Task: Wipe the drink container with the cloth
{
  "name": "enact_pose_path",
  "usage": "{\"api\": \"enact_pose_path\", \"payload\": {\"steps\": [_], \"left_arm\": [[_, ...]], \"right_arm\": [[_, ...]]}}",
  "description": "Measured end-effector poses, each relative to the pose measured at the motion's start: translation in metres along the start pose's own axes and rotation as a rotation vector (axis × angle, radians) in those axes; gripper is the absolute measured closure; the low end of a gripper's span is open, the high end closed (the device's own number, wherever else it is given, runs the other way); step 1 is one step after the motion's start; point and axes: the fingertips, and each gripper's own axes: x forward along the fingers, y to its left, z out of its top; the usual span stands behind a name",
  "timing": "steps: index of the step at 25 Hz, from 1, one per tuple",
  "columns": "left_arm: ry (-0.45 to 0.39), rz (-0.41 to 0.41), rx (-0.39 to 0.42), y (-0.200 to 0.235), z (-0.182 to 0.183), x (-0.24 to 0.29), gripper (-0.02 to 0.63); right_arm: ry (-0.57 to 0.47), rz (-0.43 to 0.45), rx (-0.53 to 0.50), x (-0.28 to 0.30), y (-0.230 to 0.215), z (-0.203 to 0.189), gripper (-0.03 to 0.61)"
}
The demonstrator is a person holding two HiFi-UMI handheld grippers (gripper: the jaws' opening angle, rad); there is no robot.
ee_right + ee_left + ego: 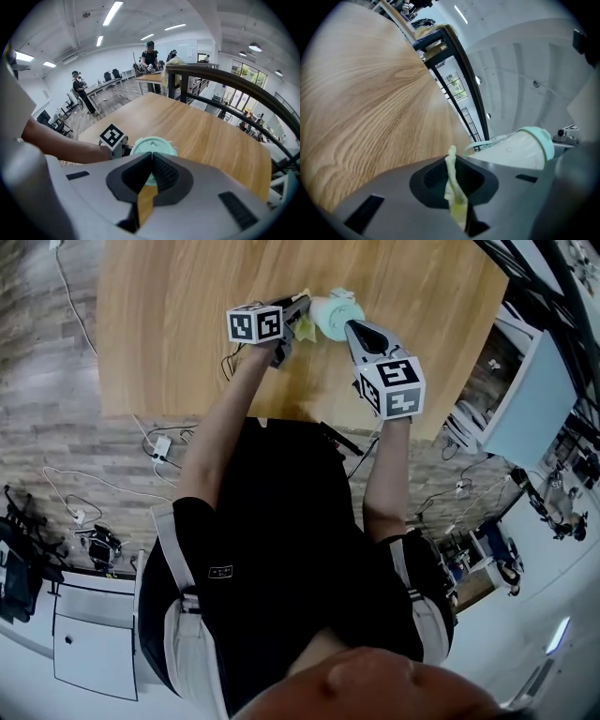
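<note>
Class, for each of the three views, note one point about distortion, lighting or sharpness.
Head view: fisheye bows the light wooden table's edges. Left gripper view: dark round vignette; the yellow cloth strip close to the lens looks soft. Right gripper view: ceiling strip lights blow out white; the dark railing curves.

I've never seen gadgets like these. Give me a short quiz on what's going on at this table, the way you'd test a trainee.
1. Multiple choice: what is the left gripper shut on?
A) the yellow cloth
B) a cable
C) nothing
2. True or false: the lid of the drink container is red.
3. Fill in: the table top looks like ____.

Key: 1 A. 2 false, the lid is mint green. 3 wood.
</note>
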Motion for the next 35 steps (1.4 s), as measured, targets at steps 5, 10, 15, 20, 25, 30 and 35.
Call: {"api": "enact_pose_path", "payload": {"steps": [5, 10, 15, 20, 25, 30, 35], "left_arm": [[0.022, -0.002, -0.024, 0.003, -0.002, 0.001, 0.572], [0.018, 0.001, -0.032, 0.006, -0.001, 0.002, 0.573], [-0.021, 0.025, -0.038, 0.004, -0.004, -0.003, 0.573], [-0.13, 0.031, -0.073, -0.015, 0.0, -0.014, 0.574], [-0.251, 0.045, -0.107, -0.038, -0.007, -0.028, 0.574], [-0.367, 0.035, -0.123, -0.06, -0.01, -0.043, 0.574], [-0.478, 0.019, -0.138, -0.082, -0.01, -0.055, 0.574]], "right_arm": [[0.011, -0.009, -0.003, -0.001, 0.003, -0.001, 0.546], [0.037, 0.018, 0.03, 0.003, 0.0, 0.0, 0.546], [0.078, 0.064, -0.028, 0.006, -0.001, 0.0, 0.546], [0.084, 0.119, -0.059, 0.004, -0.004, 0.001, 0.546], [0.101, 0.198, -0.116, 0.004, -0.006, 0.003, 0.547], [0.098, 0.227, -0.171, 0.01, -0.003, 0.007, 0.547], [0.081, 0.254, -0.189, 0.01, 0.0, 0.006, 0.547]]}}
